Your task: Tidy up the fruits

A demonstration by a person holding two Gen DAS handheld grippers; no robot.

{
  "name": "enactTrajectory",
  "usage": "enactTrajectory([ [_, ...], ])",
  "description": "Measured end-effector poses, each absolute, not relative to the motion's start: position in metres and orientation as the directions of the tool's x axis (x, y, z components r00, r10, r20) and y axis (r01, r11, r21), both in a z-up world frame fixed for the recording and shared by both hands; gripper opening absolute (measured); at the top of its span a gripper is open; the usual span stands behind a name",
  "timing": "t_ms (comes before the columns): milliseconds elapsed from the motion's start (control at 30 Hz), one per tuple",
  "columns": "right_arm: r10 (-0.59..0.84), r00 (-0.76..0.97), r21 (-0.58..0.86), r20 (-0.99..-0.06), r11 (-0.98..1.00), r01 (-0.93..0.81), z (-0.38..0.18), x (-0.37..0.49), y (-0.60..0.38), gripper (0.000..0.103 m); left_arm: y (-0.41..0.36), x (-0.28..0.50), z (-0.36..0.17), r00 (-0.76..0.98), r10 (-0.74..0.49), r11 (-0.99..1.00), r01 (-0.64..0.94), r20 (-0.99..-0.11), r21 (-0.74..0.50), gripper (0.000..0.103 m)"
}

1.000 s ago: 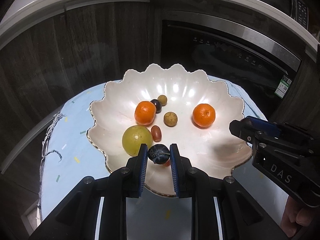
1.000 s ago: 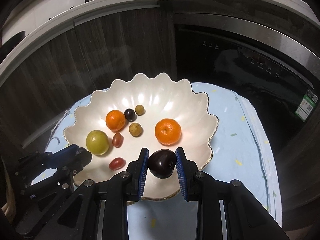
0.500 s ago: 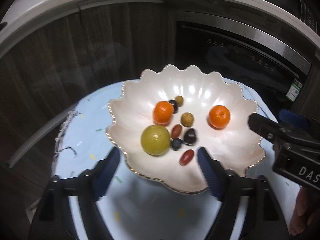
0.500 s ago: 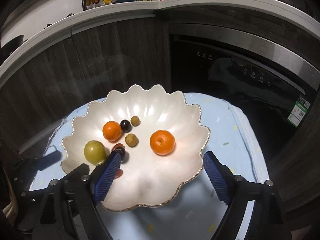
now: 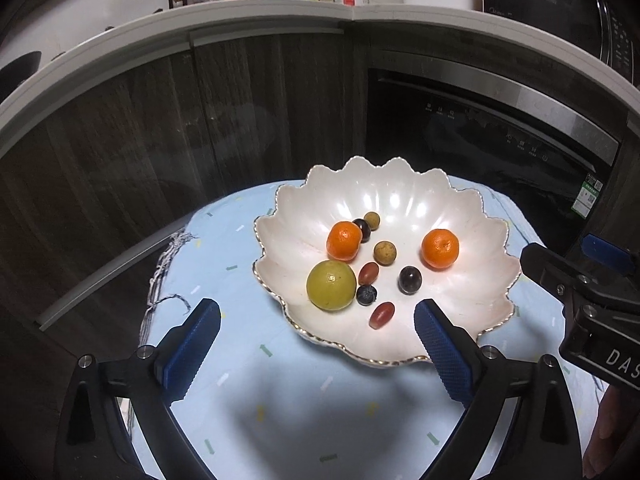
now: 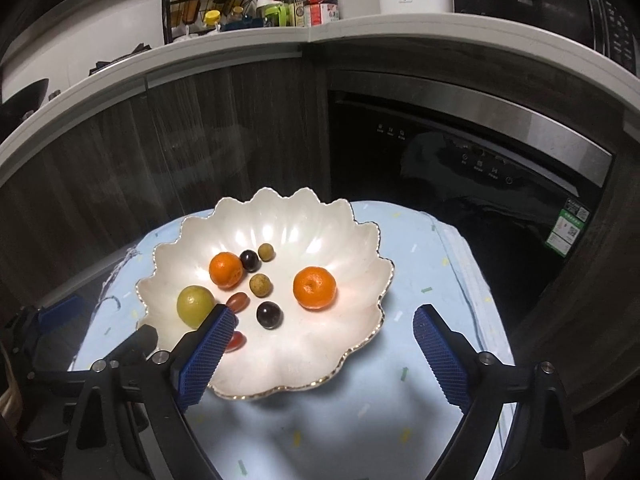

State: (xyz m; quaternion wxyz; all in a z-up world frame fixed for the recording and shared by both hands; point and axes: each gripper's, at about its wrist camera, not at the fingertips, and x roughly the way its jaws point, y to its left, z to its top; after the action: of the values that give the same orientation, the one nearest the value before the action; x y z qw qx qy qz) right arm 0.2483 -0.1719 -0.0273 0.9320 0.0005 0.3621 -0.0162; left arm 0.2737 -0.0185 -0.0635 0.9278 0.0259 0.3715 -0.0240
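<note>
Kitchen backdrop: dark wood cabinets (image 5: 168,132), black built-in appliance (image 6: 460,168) with a steel strip on the right, pale worktop (image 6: 360,32) above carrying bottles and a spice rack.

Surface (image 5: 280,400): small, covered in a light blue cloth with coloured flecks, frayed threads at its left edge.

Scalloped white bowl (image 5: 472,300), gold rim, sits toward the far side of the surface, all fruit inside it.

Left tool (image 5: 316,344): jaws have just been opening, now spread wide, nothing between the blue pads. It hangs above the near edge of the bowl.

Right tool (image 6: 324,352): jaws also just opening, now wide, nothing gripped. One pad overlaps the bowl's near-left rim in its own view, other pad over bare cloth right of the bowl.

Fruit, big to small:
- green round fruit (image 5: 331,285), near-left of the bowl
- two mandarins: left mandarin (image 5: 344,241) toward the bowl's middle, right mandarin (image 5: 440,248) apart on the right side
- dark plum (image 5: 409,279), loose in the bowl centre, touching nothing
- tan longan (image 5: 385,253) between the mandarins, second longan (image 5: 371,221) farther back
- dark grape (image 5: 362,230) touching the left mandarin
- blueberry-dark fruit (image 5: 366,295) right against the green fruit
- two reddish oval fruits: far oval (image 5: 368,273), near oval (image 5: 381,315) closest to the near rim
</note>
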Motion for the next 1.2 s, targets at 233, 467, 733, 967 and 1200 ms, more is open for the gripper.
enactTrajectory([
  [233, -0.045, 0.754, -0.024, -0.655, 0.999, 0.039, -0.014, 0.226, -0.172, 0.093, -0.018, 0.251, -0.05, 0.741, -0.032, 0.998, 0.065, -0.67, 0.025, 0.101],
  [467, -0.069, 0.762, -0.043, -0.644, 0.998, 0.053, -0.007, 0.205, -0.172, 0.096, -0.016, 0.231, -0.046, 0.748, -0.033, 0.998, 0.065, -0.663, 0.023, 0.101],
  [733, -0.078, 0.773, -0.059, -0.63, 0.997, 0.053, -0.002, 0.178, -0.167, 0.096, -0.011, 0.203, -0.041, 0.757, -0.032, 0.998, 0.053, -0.653, 0.012, 0.102],
  [967, -0.078, 0.783, -0.061, -0.617, 0.997, 0.051, -0.001, 0.156, -0.164, 0.096, -0.01, 0.178, -0.04, 0.759, -0.029, 0.999, 0.049, -0.65, 0.013, 0.102],
  [1200, -0.084, 0.79, -0.06, -0.608, 0.996, 0.059, -0.001, 0.133, -0.166, 0.096, -0.01, 0.154, -0.042, 0.759, -0.034, 0.999, 0.048, -0.65, 0.004, 0.102],
])
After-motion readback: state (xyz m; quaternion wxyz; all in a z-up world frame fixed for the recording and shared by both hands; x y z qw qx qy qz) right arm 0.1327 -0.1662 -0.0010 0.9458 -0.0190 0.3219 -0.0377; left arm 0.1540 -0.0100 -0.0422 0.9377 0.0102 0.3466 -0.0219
